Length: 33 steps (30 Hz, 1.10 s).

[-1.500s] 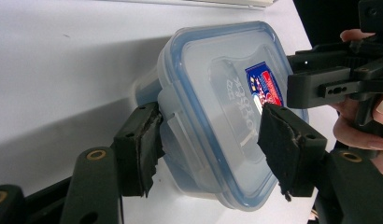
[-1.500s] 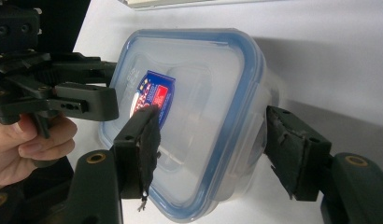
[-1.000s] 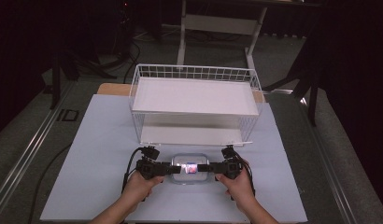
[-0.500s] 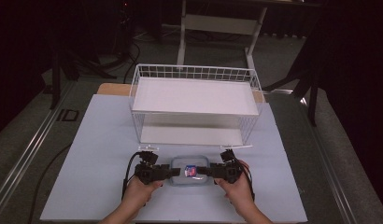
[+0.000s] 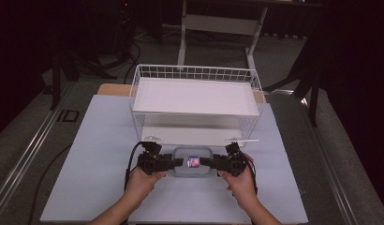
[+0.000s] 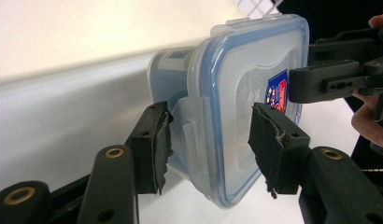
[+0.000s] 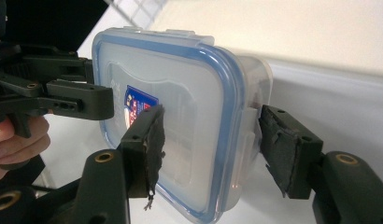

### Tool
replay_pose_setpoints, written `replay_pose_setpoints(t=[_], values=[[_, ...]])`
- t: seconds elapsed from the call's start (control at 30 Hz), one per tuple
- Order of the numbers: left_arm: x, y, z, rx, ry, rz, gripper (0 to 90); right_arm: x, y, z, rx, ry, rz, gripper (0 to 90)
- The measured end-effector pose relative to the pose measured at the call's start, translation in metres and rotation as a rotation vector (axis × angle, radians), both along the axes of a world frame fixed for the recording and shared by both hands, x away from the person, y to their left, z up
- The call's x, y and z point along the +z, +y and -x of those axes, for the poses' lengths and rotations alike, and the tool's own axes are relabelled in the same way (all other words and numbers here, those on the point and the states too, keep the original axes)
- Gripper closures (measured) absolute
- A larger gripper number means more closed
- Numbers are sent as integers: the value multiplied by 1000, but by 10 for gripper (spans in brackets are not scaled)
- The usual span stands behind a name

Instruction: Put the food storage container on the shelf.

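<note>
A clear plastic container (image 5: 192, 153) with a blue-rimmed lid and a small red and blue sticker sits between my two grippers, just in front of the wire rack. My left gripper (image 5: 178, 162) is shut on its left end and my right gripper (image 5: 205, 162) on its right end. In the left gripper view the jaws of the left gripper (image 6: 210, 140) pinch the container (image 6: 236, 93) across its side latch, one pad on the lid, one at the base. The right gripper (image 7: 210, 144) holds the container (image 7: 180, 93) the same way. A hand holds each gripper.
A white wire rack (image 5: 195, 72) with two shelf levels stands behind the container; its lower shelf (image 5: 190, 133) opens toward me. The white table mat (image 5: 87, 154) spreads to both sides. Dark floor, stands and cables surround the table.
Held at both ends throughout, the container dipped slightly toward the person, then moved forward toward the rack's lower shelf.
</note>
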<state>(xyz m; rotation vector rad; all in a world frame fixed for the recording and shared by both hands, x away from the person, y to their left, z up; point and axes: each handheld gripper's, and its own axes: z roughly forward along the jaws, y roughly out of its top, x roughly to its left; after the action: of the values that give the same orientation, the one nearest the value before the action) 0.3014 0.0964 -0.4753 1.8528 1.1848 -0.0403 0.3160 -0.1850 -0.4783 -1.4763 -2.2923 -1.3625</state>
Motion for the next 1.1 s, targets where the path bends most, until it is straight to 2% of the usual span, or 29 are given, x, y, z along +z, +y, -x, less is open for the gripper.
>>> replay_pose_setpoints(t=[0.1,0.13,0.2,0.27,0.4,0.77,0.93,1.1], values=[[8,-1,-11,-1,-33,4,496,9,-2,-11,-25,-35,-20,419],[9,-1,-13,-3,-40,6,496,9,-2,-11,-25,-35,-20,419],[10,-1,-20,-7,-63,11,496,13,-2,-17,-35,-69,-15,418],[9,-1,-25,-7,-88,17,496,14,-2,-20,-38,-83,-13,418],[5,-1,-35,3,-87,17,495,10,-1,-33,-54,-93,-20,417],[-18,2,-53,14,-88,21,493,-9,4,-51,-65,-95,-11,414],[-24,1,-60,11,-103,19,492,-14,4,-57,-72,-99,-10,413],[-32,1,-66,19,-107,13,491,-21,3,-65,-76,-79,-10,412]])
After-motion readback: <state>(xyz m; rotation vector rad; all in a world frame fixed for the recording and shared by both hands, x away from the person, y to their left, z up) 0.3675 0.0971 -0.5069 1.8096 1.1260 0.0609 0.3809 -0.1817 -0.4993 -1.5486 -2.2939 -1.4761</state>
